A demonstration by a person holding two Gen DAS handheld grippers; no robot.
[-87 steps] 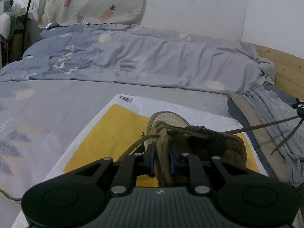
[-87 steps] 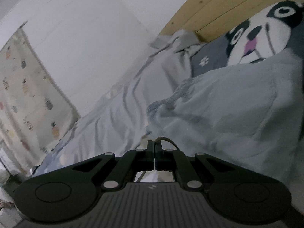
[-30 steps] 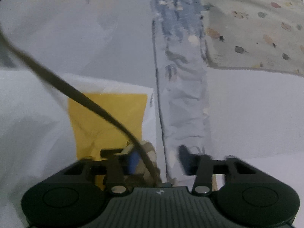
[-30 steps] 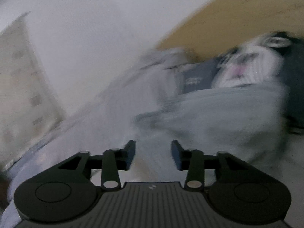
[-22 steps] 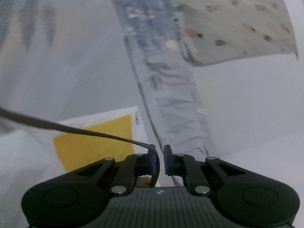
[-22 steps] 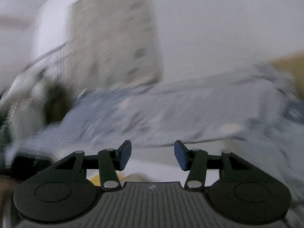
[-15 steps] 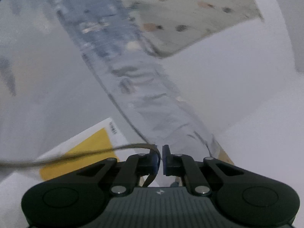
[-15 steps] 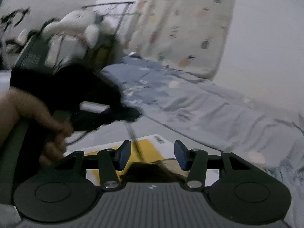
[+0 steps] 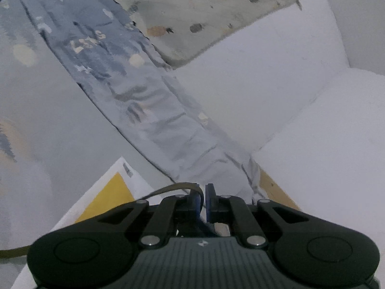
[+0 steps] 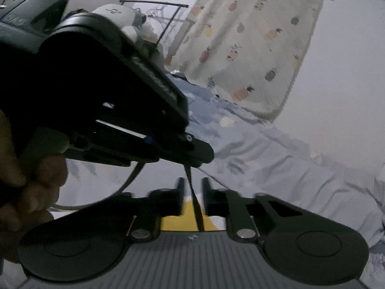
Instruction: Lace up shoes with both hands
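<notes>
In the left wrist view my left gripper (image 9: 204, 192) is shut on a flat brown shoelace (image 9: 168, 189), which loops in from the left over the left finger. The right wrist view shows that same left gripper (image 10: 201, 160) close above, with the shoelace (image 10: 195, 207) hanging taut from its tip. The lace drops straight through the gap of my right gripper (image 10: 192, 189), which is open with its fingers a little apart on either side, not touching it. The shoe is hidden below both grippers. A yellow and white sheet (image 9: 108, 197) lies beneath.
A person's hand (image 10: 31, 180) grips the left tool's handle at the left. A blue-grey patterned duvet (image 9: 144, 101) covers the bed, and a pineapple curtain (image 10: 252, 48) hangs on the white wall. A plush toy (image 10: 115, 12) sits far back. A strip of wooden bed frame (image 9: 274, 187) shows.
My left gripper went from open to shut on the lace and lifted it. The right gripper swung round toward the left one and its fingers narrowed around the hanging lace.
</notes>
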